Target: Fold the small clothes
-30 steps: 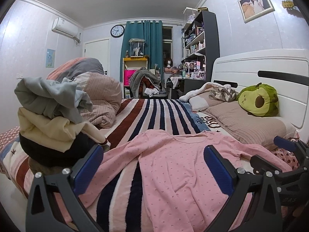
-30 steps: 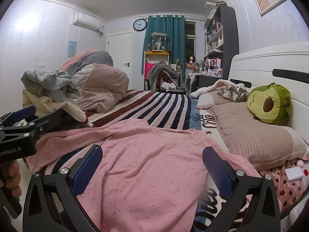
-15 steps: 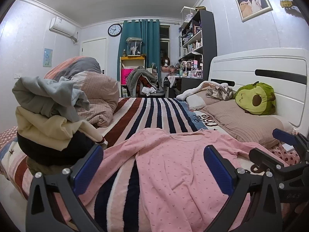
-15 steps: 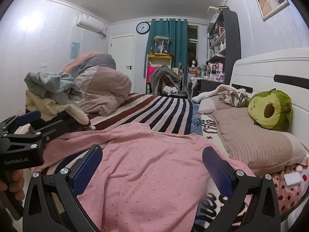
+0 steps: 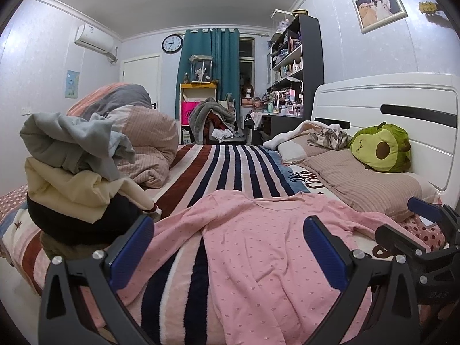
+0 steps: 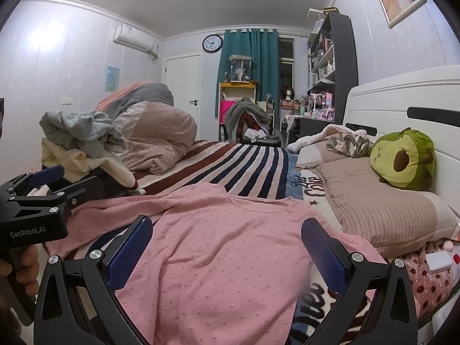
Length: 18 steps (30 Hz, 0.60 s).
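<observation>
We judge the folding barely begun: the pink top lies spread flat on the striped blanket, one sleeve trailing toward the heap of unfolded clothes. Our left gripper and right gripper hover over it — fingers spread wide, holding nothing.

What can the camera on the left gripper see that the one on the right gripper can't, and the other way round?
Only the left wrist view shows the right gripper, at its right edge, and a yellow guitar-shaped ornament on the wall.

Only the right wrist view shows the left gripper, at its left edge, the person's hand holding its handle, and a small white box by the polka-dot fabric.

Both show the pink top spread on the striped bed, the clothes pile, the avocado plush, and open jaws.
</observation>
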Each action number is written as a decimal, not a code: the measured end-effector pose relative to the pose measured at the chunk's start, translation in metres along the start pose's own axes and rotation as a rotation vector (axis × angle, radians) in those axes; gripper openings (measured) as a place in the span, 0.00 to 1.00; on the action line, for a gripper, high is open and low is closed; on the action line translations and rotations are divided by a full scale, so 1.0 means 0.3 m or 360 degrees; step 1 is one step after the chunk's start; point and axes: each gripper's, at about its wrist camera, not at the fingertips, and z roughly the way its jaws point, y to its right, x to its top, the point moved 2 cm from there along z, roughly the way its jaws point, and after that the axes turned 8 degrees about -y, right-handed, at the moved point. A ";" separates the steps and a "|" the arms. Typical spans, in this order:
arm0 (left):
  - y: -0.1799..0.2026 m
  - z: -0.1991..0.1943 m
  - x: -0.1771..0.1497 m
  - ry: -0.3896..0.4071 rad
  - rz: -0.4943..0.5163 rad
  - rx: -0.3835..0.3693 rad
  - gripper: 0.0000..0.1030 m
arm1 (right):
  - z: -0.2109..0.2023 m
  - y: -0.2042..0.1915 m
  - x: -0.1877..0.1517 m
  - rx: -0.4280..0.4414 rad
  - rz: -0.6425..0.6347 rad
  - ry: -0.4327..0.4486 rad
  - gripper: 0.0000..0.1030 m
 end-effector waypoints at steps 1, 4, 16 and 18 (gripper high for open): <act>-0.004 -0.001 -0.001 0.0000 -0.0001 0.0000 0.99 | 0.000 0.000 0.000 0.0001 0.0001 -0.0002 0.99; -0.016 -0.005 -0.001 -0.0001 -0.0008 -0.0003 0.99 | 0.001 0.001 0.001 0.0000 0.0000 -0.0003 0.99; -0.178 -0.003 -0.007 -0.0013 -0.0068 -0.0152 0.99 | 0.004 -0.059 0.011 -0.0063 0.0013 0.0012 0.99; -0.241 0.001 -0.021 -0.0019 -0.0089 -0.0160 0.99 | 0.017 -0.090 0.016 -0.0045 0.0001 0.0001 0.99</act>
